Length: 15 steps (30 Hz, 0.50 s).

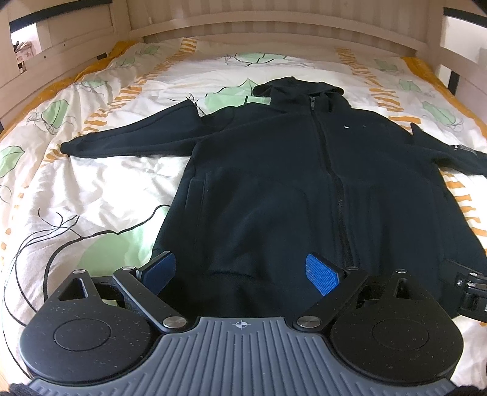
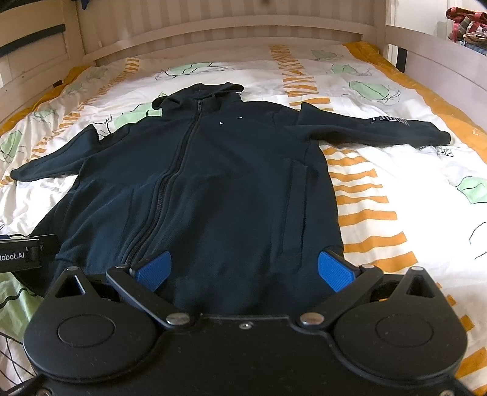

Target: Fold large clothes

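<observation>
A black zip-up hoodie lies flat and face up on the bed, zipper closed, hood toward the headboard, both sleeves spread out sideways. My left gripper hovers open over the left part of the hem, its blue pads wide apart with only cloth below them. My right gripper stands open over the right part of the hem, blue pads equally spread. Each gripper's body shows at the edge of the other's view, the left gripper and the right gripper.
The bed carries a white duvet printed with green leaves and orange stripes. A pale wooden headboard and side rails bound the mattress. Clutter sits beyond the right rail.
</observation>
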Motion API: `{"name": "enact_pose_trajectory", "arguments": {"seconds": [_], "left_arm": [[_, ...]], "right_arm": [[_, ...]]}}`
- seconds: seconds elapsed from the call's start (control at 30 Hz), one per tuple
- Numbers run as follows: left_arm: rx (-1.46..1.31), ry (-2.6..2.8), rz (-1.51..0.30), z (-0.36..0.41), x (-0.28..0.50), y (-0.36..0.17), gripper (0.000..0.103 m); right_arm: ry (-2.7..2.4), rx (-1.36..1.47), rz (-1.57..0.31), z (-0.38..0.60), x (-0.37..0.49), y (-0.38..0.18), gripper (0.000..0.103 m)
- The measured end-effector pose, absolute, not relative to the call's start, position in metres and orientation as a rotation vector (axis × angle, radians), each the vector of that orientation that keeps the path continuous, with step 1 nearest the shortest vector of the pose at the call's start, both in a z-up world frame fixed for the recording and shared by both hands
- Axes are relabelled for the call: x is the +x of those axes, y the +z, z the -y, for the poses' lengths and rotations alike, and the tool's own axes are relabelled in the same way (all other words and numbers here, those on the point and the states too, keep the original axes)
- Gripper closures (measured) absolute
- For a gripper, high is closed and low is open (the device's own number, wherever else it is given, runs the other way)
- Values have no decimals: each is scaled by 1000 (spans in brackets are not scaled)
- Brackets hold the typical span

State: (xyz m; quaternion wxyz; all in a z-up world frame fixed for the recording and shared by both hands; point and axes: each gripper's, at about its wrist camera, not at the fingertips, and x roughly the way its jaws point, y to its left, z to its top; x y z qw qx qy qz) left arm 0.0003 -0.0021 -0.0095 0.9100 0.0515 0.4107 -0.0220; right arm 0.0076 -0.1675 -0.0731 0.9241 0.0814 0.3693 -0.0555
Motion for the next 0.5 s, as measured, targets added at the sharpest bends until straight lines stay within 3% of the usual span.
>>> {"name": "enact_pose_trajectory", "arguments": {"seconds": [0.5], "left_arm": [[98,-44,-860,0,3,-12,10]], "right_arm": [[-106,162,-773,163,14,-75,1]]}}
